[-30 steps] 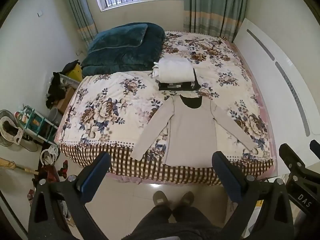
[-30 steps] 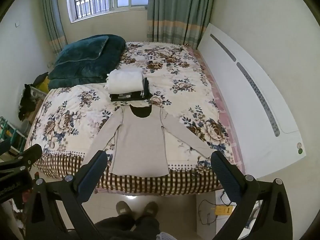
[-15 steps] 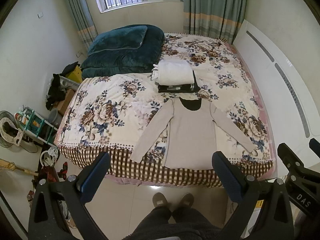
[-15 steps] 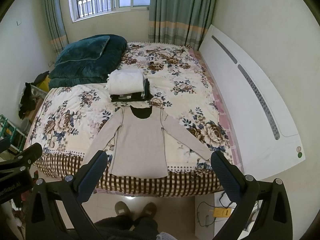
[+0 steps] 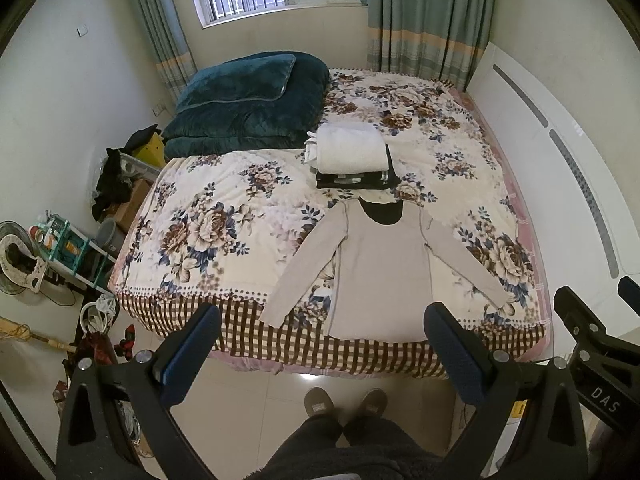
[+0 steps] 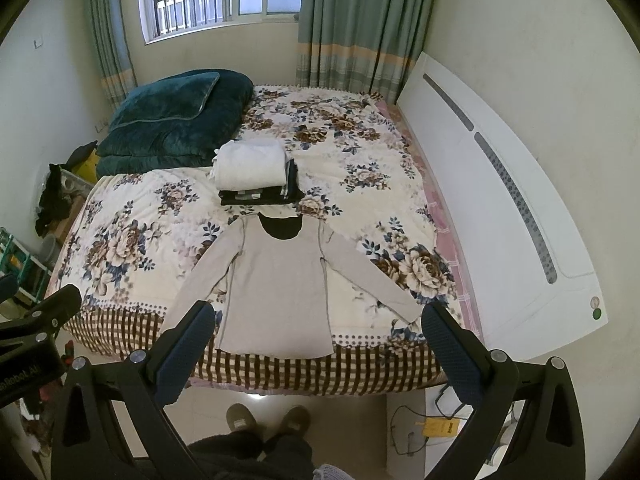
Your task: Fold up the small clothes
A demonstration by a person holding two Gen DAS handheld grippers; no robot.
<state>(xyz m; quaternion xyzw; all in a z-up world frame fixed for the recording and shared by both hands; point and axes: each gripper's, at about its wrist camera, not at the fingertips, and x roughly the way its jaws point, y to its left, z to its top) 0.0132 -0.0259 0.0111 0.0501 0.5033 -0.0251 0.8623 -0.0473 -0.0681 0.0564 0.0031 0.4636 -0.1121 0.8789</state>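
Note:
A beige long-sleeved top [image 5: 380, 272] lies flat on the bed's near edge, sleeves spread out, neck toward the window; it also shows in the right wrist view [image 6: 280, 284]. Behind it sits a stack of folded clothes [image 5: 352, 156], white on top of dark, which the right wrist view [image 6: 252, 172] shows too. My left gripper [image 5: 320, 356] is open and empty, held above the floor short of the bed. My right gripper [image 6: 316, 354] is open and empty, likewise short of the bed.
The floral bedspread [image 5: 224, 232] covers the bed. A dark green quilt [image 5: 248, 104] lies at the far left. A white headboard [image 6: 500, 208] runs along the right. Shelves and clutter [image 5: 60, 248] stand on the floor at left. My feet [image 5: 344, 402] are on the tiles.
Both grippers have tilted slightly upward, so the bed sits a little lower in view. Nothing on the bed has moved.

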